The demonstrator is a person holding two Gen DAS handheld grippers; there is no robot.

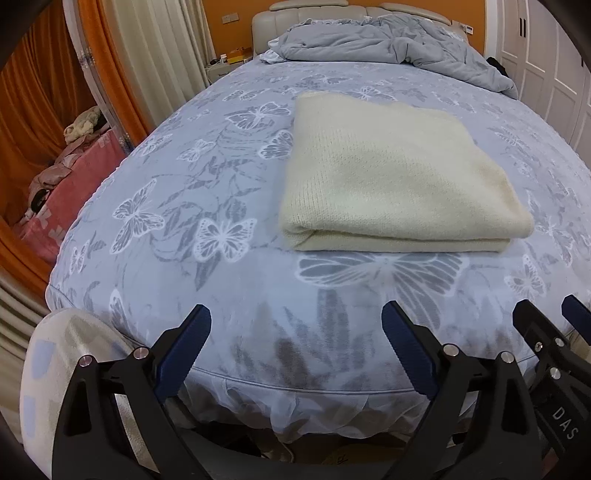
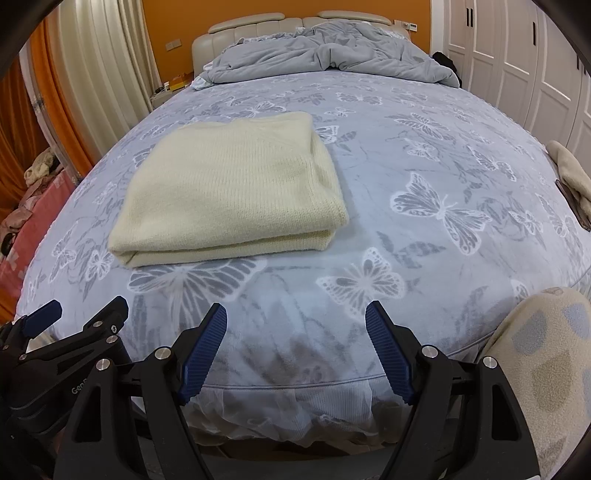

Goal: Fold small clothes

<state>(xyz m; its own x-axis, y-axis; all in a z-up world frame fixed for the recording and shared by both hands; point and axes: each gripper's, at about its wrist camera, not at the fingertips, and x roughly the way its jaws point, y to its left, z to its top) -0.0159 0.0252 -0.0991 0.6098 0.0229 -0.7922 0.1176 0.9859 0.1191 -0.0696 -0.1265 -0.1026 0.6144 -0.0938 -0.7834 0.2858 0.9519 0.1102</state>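
1. Here, cream knitted sweater (image 1: pixel 391 173) folded into a neat rectangle, lying flat on the bed (image 1: pixel 221 280), at about 1 o'clock in the left wrist view and 11 o'clock in the right.
2. Left hand-held gripper (image 1: pixel 295 321) wide open, nothing between the blue pads, held over the near edge of the bed, well apart from the sweater.
3. Right hand-held gripper (image 2: pixel 295 317) likewise open and empty, just beside the left one, short of the sweater.
4. Crumpled grey quilt (image 2: pixel 332 48) heaped at 12 o'clock against the headboard (image 2: pixel 251 26).
5. Orange curtains (image 1: pixel 40 92) at 9 o'clock, white wardrobe doors (image 2: pixel 517 62) at 2 o'clock.
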